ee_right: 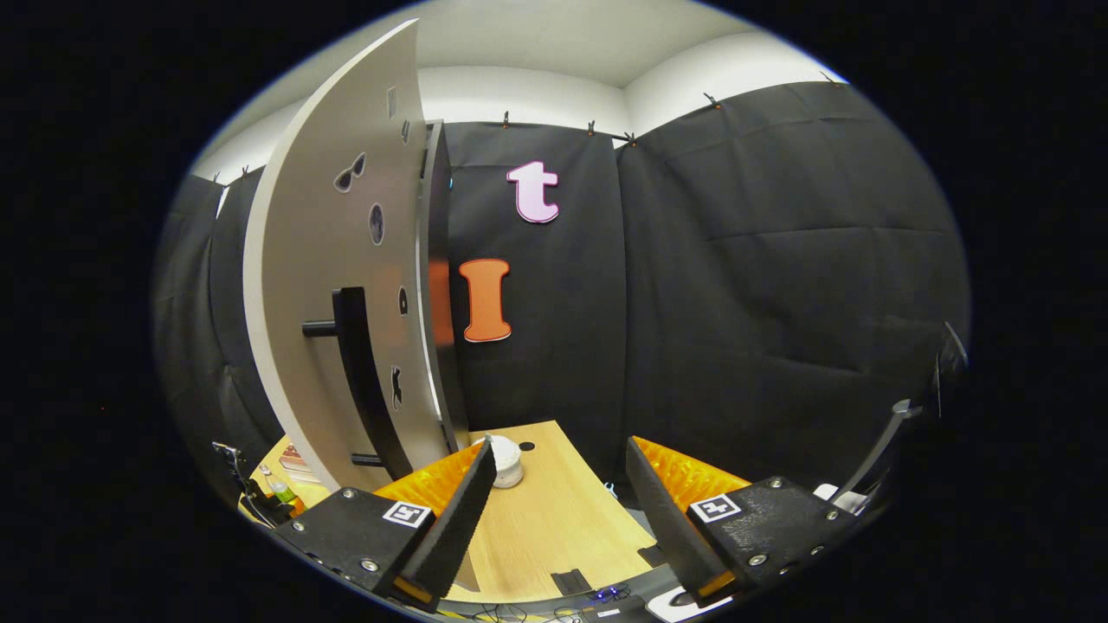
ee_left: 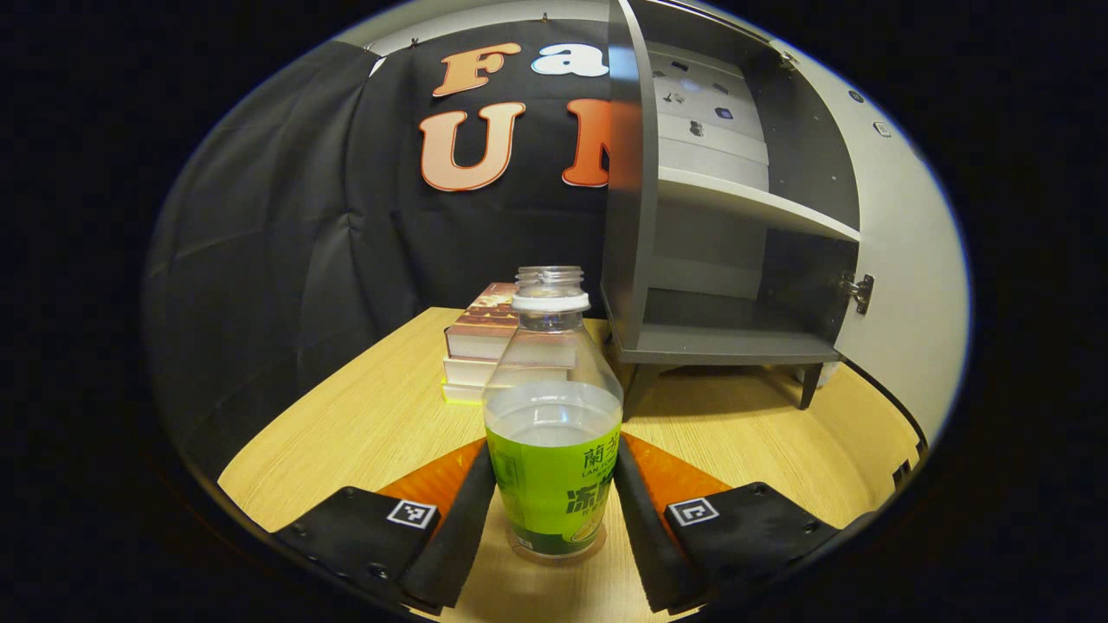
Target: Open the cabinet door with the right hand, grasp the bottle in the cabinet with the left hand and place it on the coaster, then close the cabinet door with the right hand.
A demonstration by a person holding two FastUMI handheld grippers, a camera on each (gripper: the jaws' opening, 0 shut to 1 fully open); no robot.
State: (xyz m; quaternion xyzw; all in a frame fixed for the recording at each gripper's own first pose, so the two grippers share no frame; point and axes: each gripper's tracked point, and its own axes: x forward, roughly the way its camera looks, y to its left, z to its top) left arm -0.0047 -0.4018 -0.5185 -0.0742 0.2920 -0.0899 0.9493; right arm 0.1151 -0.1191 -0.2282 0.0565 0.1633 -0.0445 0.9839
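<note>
A clear bottle point(ee_left: 554, 433) with a green label, no cap and some liquid stands upright on a pale round coaster point(ee_left: 597, 547) on the wooden table point(ee_left: 363, 433). My left gripper point(ee_left: 552, 472) has both fingers pressed on the bottle's sides. Behind it, the grey cabinet point(ee_left: 727, 346) has bare shelves and its white door point(ee_left: 900, 260) swung wide. In the right gripper view, the open door point(ee_right: 320, 285) with its black bar handle point(ee_right: 359, 381) stands to the left of my right gripper point(ee_right: 558, 493). That gripper is open, holds nothing and is clear of the handle. The bottle point(ee_right: 281, 491) shows small at the lower left.
A stack of books point(ee_left: 485, 337) lies behind the bottle, left of the cabinet. A small white round object point(ee_right: 506, 463) sits on the table beyond the door's edge. Black cloth walls close off the back and sides.
</note>
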